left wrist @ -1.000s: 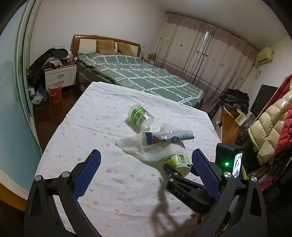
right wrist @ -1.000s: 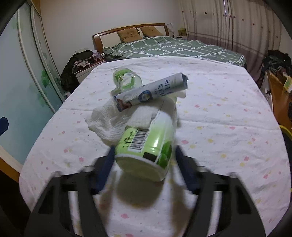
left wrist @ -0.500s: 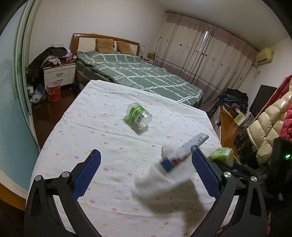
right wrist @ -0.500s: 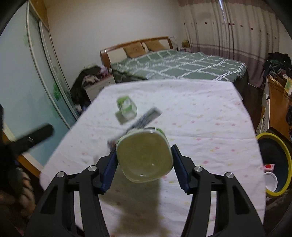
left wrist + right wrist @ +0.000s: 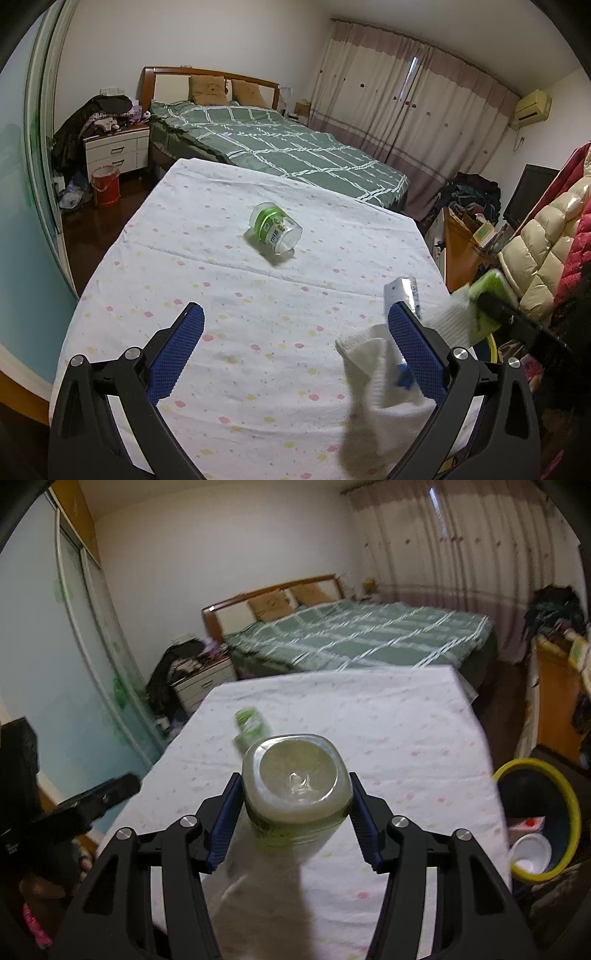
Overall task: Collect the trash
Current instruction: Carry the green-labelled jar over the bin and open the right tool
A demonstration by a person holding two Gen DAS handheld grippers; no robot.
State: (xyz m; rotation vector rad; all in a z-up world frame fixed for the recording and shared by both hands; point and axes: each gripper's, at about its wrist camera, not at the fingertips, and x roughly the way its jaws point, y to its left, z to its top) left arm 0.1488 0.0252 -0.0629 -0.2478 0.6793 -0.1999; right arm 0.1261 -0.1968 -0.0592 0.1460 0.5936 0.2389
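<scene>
Green-labelled clear plastic bottle (image 5: 295, 794) now sits clamped bottom-first between the blue pads of your right gripper (image 5: 293, 814), lifted clear of the flower-print cloth on the table (image 5: 221, 295); a second ago it lay on the cloth beside the white paper towel (image 5: 373, 369) and the crumpled blue-and-white tube (image 5: 404, 295), and both have been dragged with it to the lower right of the left wrist view, the towel dangling there. So one piece is collected and two ride along loosely and may drop. Your left gripper (image 5: 295, 354) hangs with jaws wide and nothing between them. A second green-capped clear jar (image 5: 275, 230) lies on its side mid-table, not yet picked up. The yellow-rimmed dark bin (image 5: 535, 812) stands at the right edge of the right wrist view, just past the table corner, and nothing visible blocks the way to it.
</scene>
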